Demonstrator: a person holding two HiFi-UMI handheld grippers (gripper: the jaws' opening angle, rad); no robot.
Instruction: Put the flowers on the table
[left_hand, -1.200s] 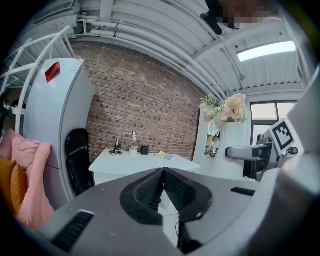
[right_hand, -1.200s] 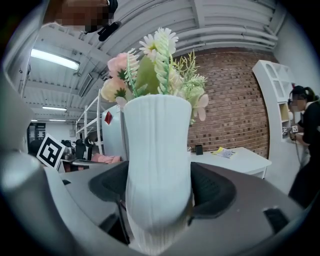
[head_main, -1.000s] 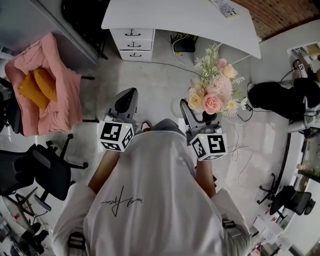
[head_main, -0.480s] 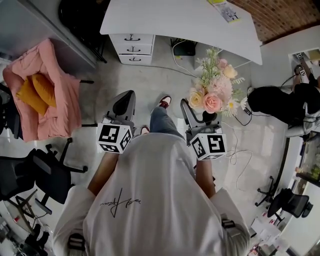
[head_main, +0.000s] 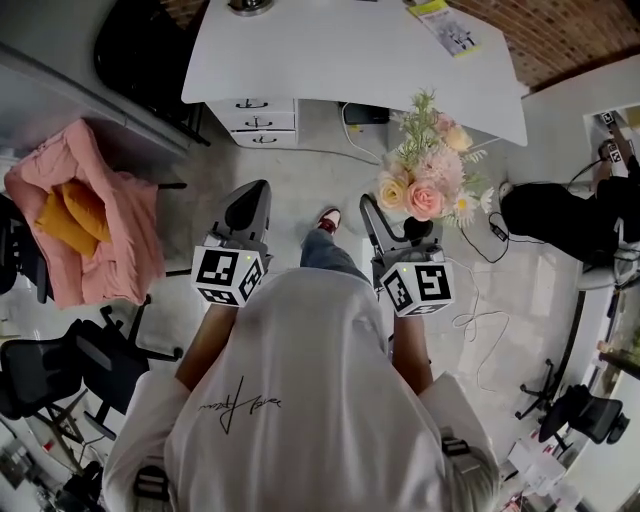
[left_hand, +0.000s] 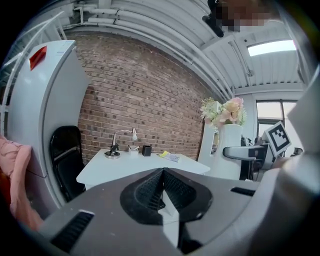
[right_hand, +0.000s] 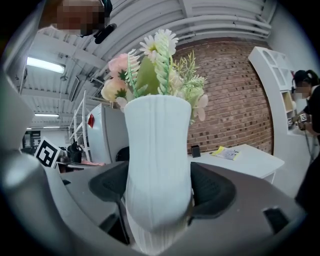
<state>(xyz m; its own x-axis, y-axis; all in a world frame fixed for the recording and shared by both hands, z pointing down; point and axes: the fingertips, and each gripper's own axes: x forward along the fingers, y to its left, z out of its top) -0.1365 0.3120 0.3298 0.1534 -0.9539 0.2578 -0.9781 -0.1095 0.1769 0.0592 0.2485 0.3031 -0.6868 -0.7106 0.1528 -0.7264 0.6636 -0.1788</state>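
My right gripper (head_main: 392, 222) is shut on a ribbed white vase (right_hand: 157, 165) that holds a bunch of pink, cream and green flowers (head_main: 428, 170). In the right gripper view the jaws press the vase from both sides and the blooms (right_hand: 152, 65) stand upright above them. The white table (head_main: 350, 50) lies ahead in the head view, the flowers just short of its near right edge. My left gripper (head_main: 248, 208) is shut and empty, held level beside the right one. In the left gripper view the table (left_hand: 140, 167) shows ahead, the vase (left_hand: 226, 150) to its right.
On the table stand a desk lamp (left_hand: 117, 145), a small black cup (left_hand: 146, 150) and a yellow leaflet (head_main: 445, 22). A drawer unit (head_main: 252, 118) sits under it. A pink-covered chair (head_main: 90, 215) and black office chairs (head_main: 70, 360) stand left; a person in black (head_main: 560, 215) is right. Cables (head_main: 470, 320) lie on the floor.
The table has come closer and lower in the head view as I walk toward it. Both grippers keep their hold and spacing; the flowers now reach nearer the table's edge.
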